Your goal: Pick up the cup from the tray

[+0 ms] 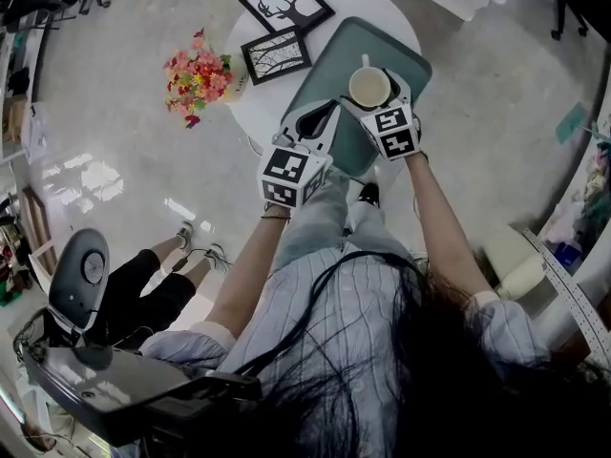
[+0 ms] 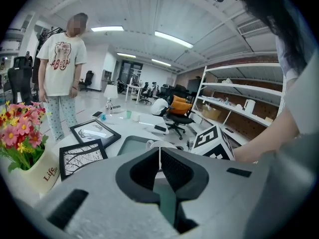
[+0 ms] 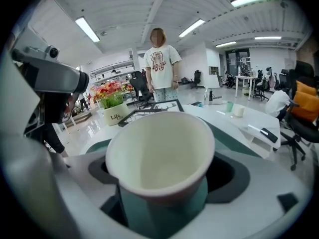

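The round white worktop (image 1: pixel 382 3) is filling the top of the head view, and a teal tray (image 1: pixel 334 65) is lying across its near half, reaching out toward 1 o'clock. Two framed prints are lying at 10 o'clock from the tray: a deer print (image 1: pixel 286 0) farther out and a branch print (image 1: pixel 276 55) nearer. A bunch of pink and yellow flowers (image 1: pixel 198 72) is sitting at the worktop's 9 o'clock edge.

The left tongs (image 2: pixel 159 156) are hovering over the tray's near edge with their tips meeting and nothing between them. The right tongs (image 1: pixel 374 98) are spreading wide, one jaw on each side of the white cup (image 1: pixel 369 86). In the right gripper view dark gaps are showing between the pads and the cup wall, so the pads are not yet pressing.

The cup is standing upright on the tray, mouth up and looking empty, its long axis vertical. It is sitting directly at 12 o'clock from the right tongs' marker cube, already inside their span, and at about 1 o'clock from the left tongs. The right hand is plainly the nearer one. I judge that the coming move is turning on closing those jaws squarely across the cup's round wall, then lifting straight up.
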